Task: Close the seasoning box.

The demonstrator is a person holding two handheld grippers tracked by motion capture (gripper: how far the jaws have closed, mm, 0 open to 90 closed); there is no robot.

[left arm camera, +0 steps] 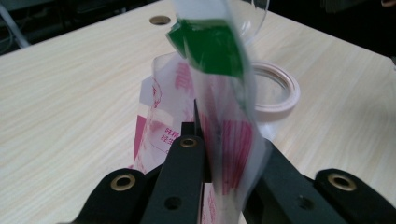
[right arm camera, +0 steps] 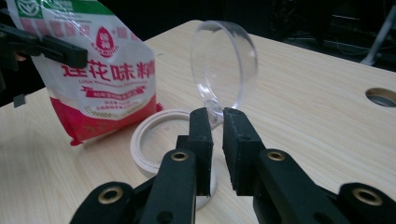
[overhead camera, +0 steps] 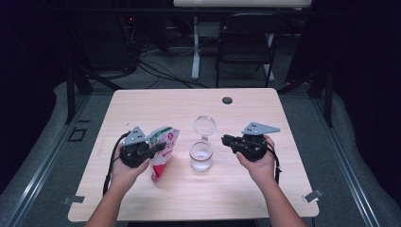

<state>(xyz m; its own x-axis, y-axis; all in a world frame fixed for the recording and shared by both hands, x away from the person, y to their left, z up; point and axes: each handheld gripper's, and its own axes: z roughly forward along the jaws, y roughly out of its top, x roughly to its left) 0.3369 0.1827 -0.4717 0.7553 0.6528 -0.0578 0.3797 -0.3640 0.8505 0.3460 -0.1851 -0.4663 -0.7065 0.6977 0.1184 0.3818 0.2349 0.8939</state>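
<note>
Left hand-held gripper [overhead camera: 158, 147] clenched on a red-and-white bag [overhead camera: 163, 150] held above the table [overhead camera: 142, 109]; right hand-held gripper [overhead camera: 227, 139] nearly closed, empty, beside an open jar [overhead camera: 201, 156].

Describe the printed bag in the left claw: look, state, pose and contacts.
The bag is a glossy plastic pouch, white with red print, a red base and a green band at its top. The left claw is shut on its upper part, holding it upright but tilted, left of the open glass jar. Whether its bottom touches the table cannot be told.
</note>
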